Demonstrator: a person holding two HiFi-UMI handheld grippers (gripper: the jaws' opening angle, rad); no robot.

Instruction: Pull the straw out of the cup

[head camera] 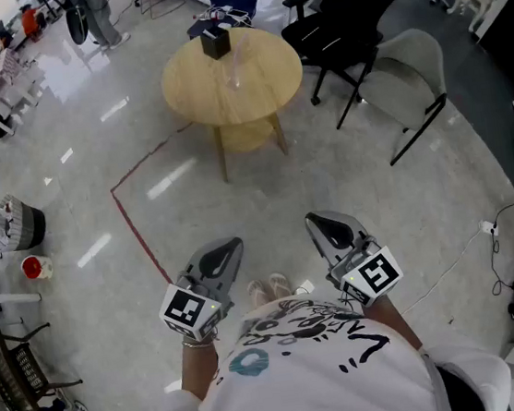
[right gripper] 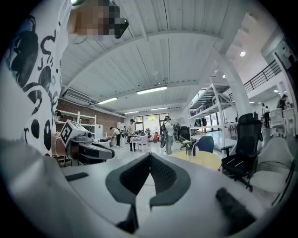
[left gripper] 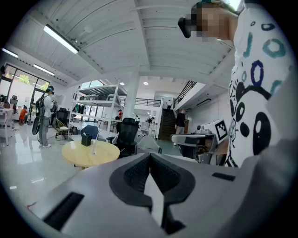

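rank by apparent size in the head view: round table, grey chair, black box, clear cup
1. round table
2. grey chair
3. black box and clear cup look alike. The cup's see-through outline is faint, so they are left unranked.

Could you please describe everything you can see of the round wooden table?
The round light wooden table has a smooth pale top on slanted wooden legs, with what looks like a smaller round shelf beneath. It stands upright on the glossy grey floor. A small black box and a clear cup rest on its top. A black office chair stands close by, not visibly touching it.
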